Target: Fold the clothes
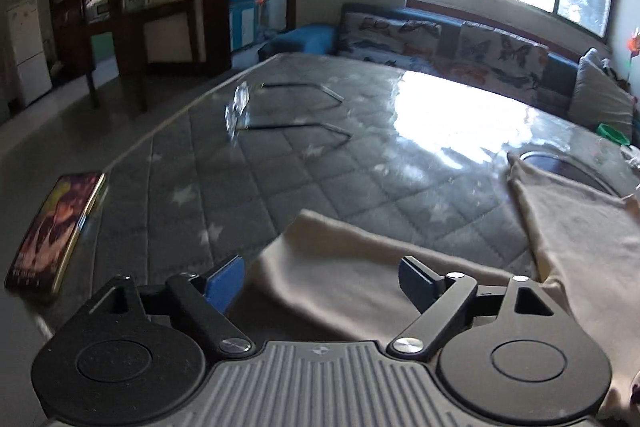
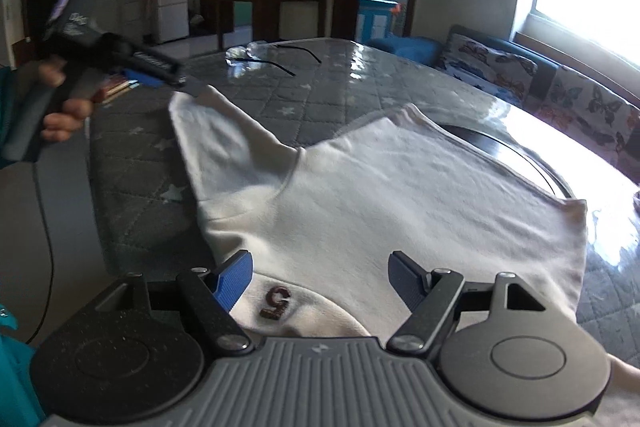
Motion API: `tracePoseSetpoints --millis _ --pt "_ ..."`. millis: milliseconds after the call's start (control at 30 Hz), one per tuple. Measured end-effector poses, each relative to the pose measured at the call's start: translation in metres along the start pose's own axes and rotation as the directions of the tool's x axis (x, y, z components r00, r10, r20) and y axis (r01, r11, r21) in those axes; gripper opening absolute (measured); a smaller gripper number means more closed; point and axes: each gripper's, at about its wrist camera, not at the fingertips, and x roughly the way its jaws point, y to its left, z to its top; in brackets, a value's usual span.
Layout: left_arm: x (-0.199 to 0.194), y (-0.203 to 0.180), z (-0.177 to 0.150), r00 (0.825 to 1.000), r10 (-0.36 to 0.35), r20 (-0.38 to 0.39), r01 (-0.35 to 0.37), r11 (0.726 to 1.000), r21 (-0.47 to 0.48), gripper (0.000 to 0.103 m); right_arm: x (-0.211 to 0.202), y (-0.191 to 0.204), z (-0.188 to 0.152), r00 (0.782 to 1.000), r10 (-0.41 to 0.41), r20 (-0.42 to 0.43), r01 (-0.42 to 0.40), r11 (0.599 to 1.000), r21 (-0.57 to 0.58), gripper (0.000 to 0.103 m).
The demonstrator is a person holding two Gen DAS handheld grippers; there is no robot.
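One cream garment (image 2: pixel 360 195) lies spread on the quilted grey desk (image 1: pixel 248 179), with a dark "5" patch (image 2: pixel 275 303) near its close edge; the right claw (image 2: pixel 320 281) hovers over it, spread wide, holding nothing. The left claw (image 1: pixel 322 281) is wide open in its own view over one sleeve (image 1: pixel 344 259); from the right view it is blurred at the sleeve tip; one pair of glasses (image 1: pixel 280 107) and one book (image 1: pixel 56 231) lie apart.

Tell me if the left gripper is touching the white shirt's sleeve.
Cannot tell. The right wrist view shows the left gripper at the sleeve tip of the white shirt, but motion blur hides any contact.
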Motion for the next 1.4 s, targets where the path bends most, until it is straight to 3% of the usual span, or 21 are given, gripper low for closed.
tracePoseSetpoints --millis 67,367,933,1400 --pt "-0.002 -0.007 -0.002 1.0 0.004 -0.002 -0.004 1.0 -0.006 0.098 -0.001 -0.003 -0.001 1.0 -0.025 0.003 0.025 0.999 0.027 0.077" --pt "-0.006 -0.043 -0.007 0.999 0.006 -0.034 -0.006 1.0 0.016 0.103 0.002 -0.023 -0.012 0.995 -0.091 -0.051 0.098 0.981 0.169 0.077" --pt "0.017 -0.061 -0.025 0.986 0.007 -0.165 -0.005 1.0 0.01 0.103 0.006 -0.02 -0.018 0.993 -0.09 -0.071 0.102 0.976 0.191 0.082" --pt "0.018 -0.065 -0.026 0.986 0.024 -0.167 -0.021 1.0 0.018 0.103 0.007 -0.018 -0.016 0.992 -0.095 -0.081 0.109 0.975 0.192 0.084"
